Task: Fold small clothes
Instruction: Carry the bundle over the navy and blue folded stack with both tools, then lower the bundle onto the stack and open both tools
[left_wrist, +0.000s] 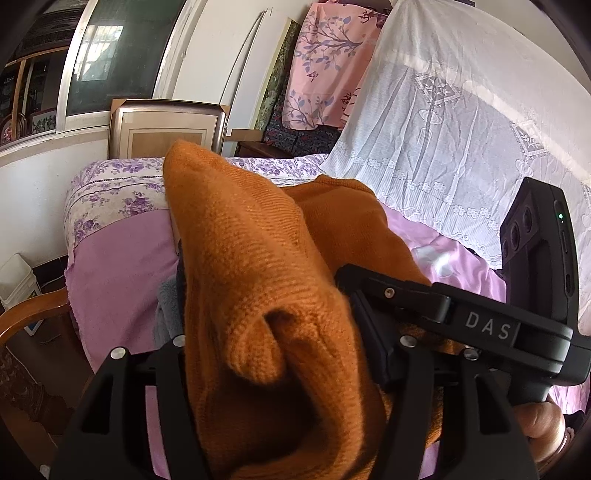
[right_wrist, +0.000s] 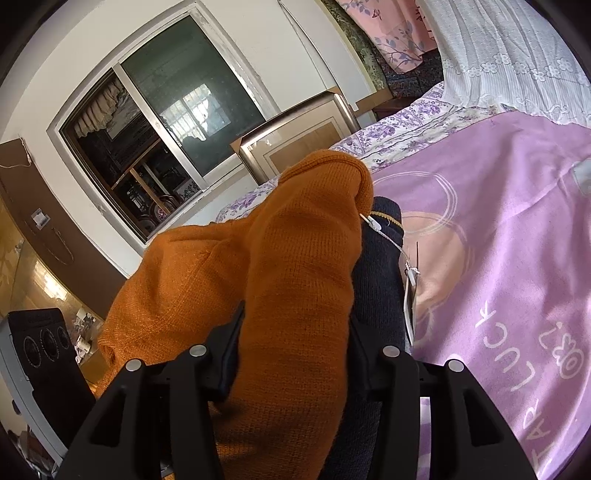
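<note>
The soft orange knitted garment (left_wrist: 258, 266) is hanging in the air over the bed, and both tongs are pinching it. In the left wrist view it is running long and narrow from 6 o'clock up toward 11 o'clock, away from the left gripper (left_wrist: 280, 365), whose two fingers are squeezing a thick bunch of it. In the right wrist view the same garment (right_wrist: 295, 266) is stretching from 6 o'clock up to 12 o'clock, and the right gripper (right_wrist: 291, 354) is clamping it too. So each hand is holding one end or edge, and the cloth is sagging between them.

The right gripper is showing in the left view at 3 o'clock, just beside the cloth, so the two hands are sitting close together. I think they need to pull apart to spread the garment flat before folding.

A dark blue knitted piece (right_wrist: 380, 266) with a white paper tag (right_wrist: 410, 295) is lying just under the orange one, touching it.

The pink printed bed cover (right_wrist: 498, 240) has lots of open room at 3 o'clock. The bed edge is dropping off at 9 o'clock, near a wooden chair arm (left_wrist: 33, 314). A white lace curtain (left_wrist: 461, 122) is hanging at 1 o'clock.
</note>
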